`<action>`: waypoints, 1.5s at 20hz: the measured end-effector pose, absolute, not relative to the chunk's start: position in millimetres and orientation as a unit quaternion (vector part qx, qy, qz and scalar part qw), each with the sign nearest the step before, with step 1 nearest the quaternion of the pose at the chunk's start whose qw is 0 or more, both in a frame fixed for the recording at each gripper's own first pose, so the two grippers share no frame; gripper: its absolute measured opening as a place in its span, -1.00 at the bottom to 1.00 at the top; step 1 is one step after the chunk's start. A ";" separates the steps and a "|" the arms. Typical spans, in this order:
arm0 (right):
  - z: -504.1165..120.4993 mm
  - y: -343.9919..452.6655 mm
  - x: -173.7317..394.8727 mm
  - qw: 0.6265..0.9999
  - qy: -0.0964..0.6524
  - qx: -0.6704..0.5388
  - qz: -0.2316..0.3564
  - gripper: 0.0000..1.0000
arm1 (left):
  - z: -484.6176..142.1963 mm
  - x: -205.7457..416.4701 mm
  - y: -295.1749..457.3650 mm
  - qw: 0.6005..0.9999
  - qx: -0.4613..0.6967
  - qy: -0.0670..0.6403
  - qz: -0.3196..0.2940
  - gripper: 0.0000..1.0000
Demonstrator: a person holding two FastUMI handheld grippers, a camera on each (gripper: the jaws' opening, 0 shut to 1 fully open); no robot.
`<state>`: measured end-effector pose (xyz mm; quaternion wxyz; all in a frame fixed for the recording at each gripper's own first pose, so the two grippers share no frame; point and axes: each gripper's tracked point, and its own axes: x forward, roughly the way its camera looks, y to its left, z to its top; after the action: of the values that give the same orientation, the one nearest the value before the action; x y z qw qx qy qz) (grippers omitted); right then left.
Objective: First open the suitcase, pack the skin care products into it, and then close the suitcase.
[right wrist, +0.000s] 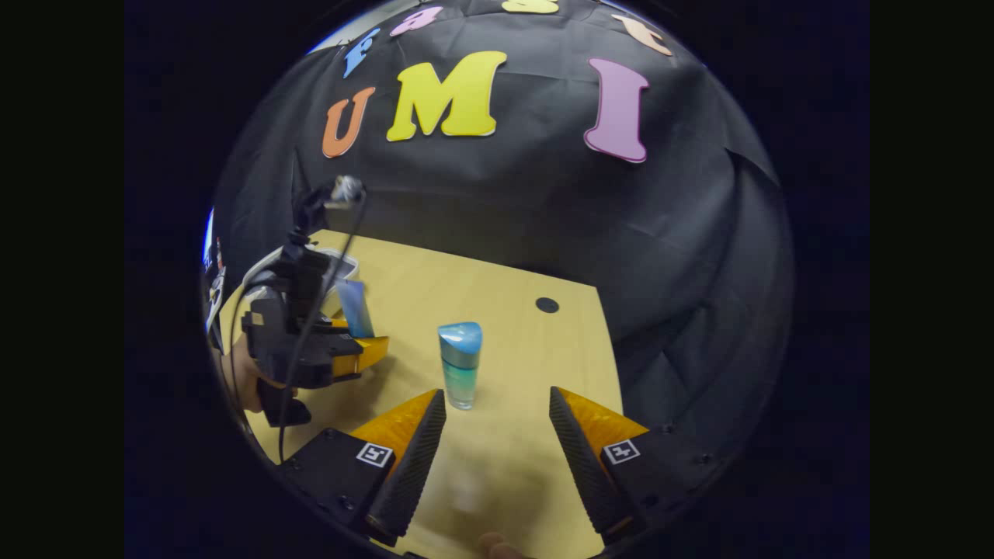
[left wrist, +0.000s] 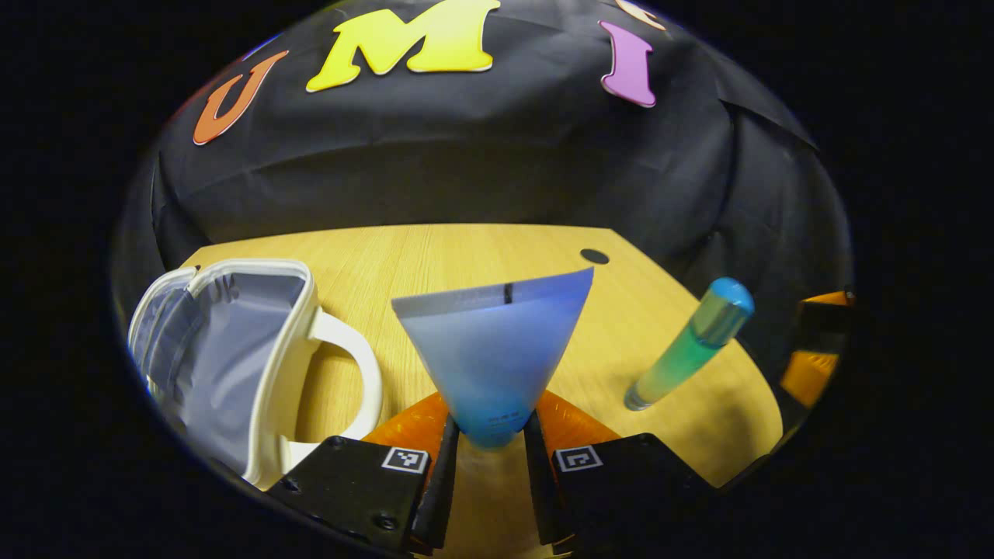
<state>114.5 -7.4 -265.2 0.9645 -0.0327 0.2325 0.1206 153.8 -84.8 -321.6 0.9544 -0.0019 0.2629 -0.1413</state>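
White and soft-sided, the suitcase [left wrist: 233, 365] lies open at the counter's [left wrist: 466, 256] left, lining showing, handle toward the middle. Just right of it, the left tongs [left wrist: 491, 439] pinch a blue tube [left wrist: 497, 349] by its narrow cap end, flat crimped end up; it looks light and squashy, so a grip near the stiff cap seems wise. Farther right stands a blue-capped bottle [right wrist: 460, 365], upright and apart; probably smooth, rigid and easy to tip, best taken mid-body. The right tongs [right wrist: 497, 435] gape wide before it, holding nothing.
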 end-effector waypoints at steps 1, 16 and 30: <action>-267.6 3.8 120.0 0.964 0.231 -0.023 0.129 0.59 | -308.7 147.4 -79.9 0.956 0.008 0.258 -0.142 -0.10; -333.1 54.8 206.0 0.966 0.242 -0.002 0.094 0.60 | -94.1 65.3 100.0 0.987 0.031 0.155 0.028 -0.16; -292.2 59.7 150.9 0.972 0.232 0.033 0.027 -0.26 | -122.5 73.0 196.8 0.982 0.037 0.181 -0.039 -0.20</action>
<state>150.9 59.7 -292.2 0.9718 0.0326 0.2319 0.0269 73.0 196.8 -122.5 0.9820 0.0369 0.1812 -0.0389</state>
